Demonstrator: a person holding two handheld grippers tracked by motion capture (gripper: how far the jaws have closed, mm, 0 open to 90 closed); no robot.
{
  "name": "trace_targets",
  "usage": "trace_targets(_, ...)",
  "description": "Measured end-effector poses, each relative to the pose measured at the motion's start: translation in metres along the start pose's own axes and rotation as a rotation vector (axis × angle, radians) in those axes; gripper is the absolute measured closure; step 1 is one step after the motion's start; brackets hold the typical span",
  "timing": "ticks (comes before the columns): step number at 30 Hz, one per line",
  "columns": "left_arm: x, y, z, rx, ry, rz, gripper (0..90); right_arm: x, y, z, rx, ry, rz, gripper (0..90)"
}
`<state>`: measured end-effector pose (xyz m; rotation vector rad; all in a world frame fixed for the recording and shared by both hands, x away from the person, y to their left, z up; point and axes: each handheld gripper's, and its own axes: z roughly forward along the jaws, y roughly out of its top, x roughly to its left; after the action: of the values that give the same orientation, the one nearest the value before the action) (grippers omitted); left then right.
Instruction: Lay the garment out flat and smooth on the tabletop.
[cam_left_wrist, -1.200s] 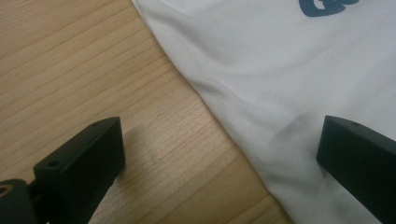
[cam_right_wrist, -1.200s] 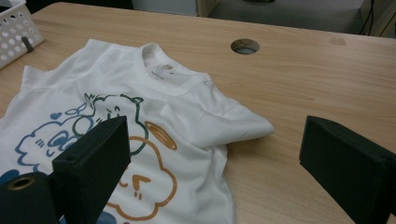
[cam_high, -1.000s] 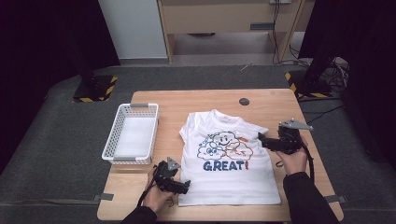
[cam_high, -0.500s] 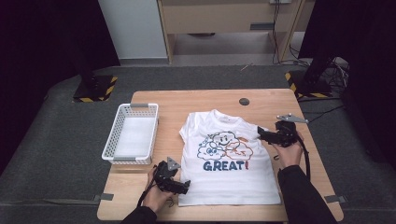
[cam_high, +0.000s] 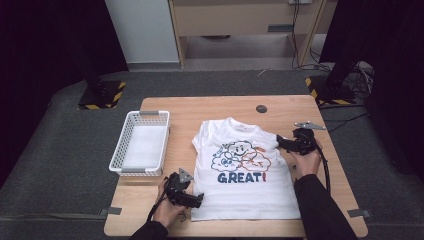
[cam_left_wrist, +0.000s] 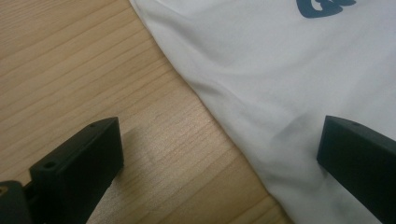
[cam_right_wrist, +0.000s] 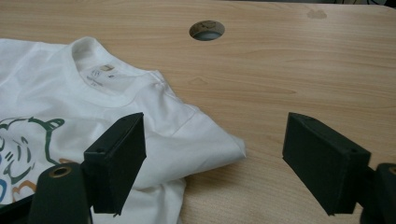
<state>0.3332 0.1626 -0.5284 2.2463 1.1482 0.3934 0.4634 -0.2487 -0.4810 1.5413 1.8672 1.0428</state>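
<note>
One white T-shirt (cam_high: 242, 170), print side up, lies flat on the wooden table (cam_high: 210, 107); collar toward the far edge, hem toward the person. Its print shows cartoon clouds above the word "GREAT!" in dark blue.

Two hand-held grippers:
- Left gripper (cam_high: 196, 200), at the near left corner of the shirt, low over the table. In the left gripper view its jaws stand spread wide, one over bare wood, the other over the white cloth, with the shirt's side edge (cam_left_wrist: 219, 121) running between them. The pads do not press on the cloth.
- Right gripper (cam_high: 280, 141), at the shirt's right sleeve, held in the right hand (cam_high: 306, 161). In the right gripper view its jaws stand apart, having just been closing; the sleeve (cam_right_wrist: 205, 140) lies between them, its folded tip nearer the left jaw and clear of the other. Nothing is pinched.

One white plastic basket (cam_high: 116, 159), on the left part of the table, well apart from the shirt.

One round cable hole (cam_high: 261, 108) in the tabletop, beyond the collar; also seen in the right gripper view (cam_right_wrist: 207, 30).
</note>
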Motion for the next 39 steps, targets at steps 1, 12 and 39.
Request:
trace_targets(1, 0.0, 0.0, 0.0, 0.0, 0.0, 0.0, 0.0, -0.001, -0.001, 0.003, 0.005, -0.003, 0.004, 21.9)
trace_targets(12, 0.0, 0.001, 0.001, -0.002, -0.004, 0.006, 0.0, -0.008, 0.0, 0.017, 0.029, -0.035, 0.022, 26.1)
trace_targets(39, 0.0, 0.001, 0.001, -0.003, -0.004, 0.007, 0.0, -0.005, -0.018, 0.045, 0.12, 0.014, 0.087, 73.1)
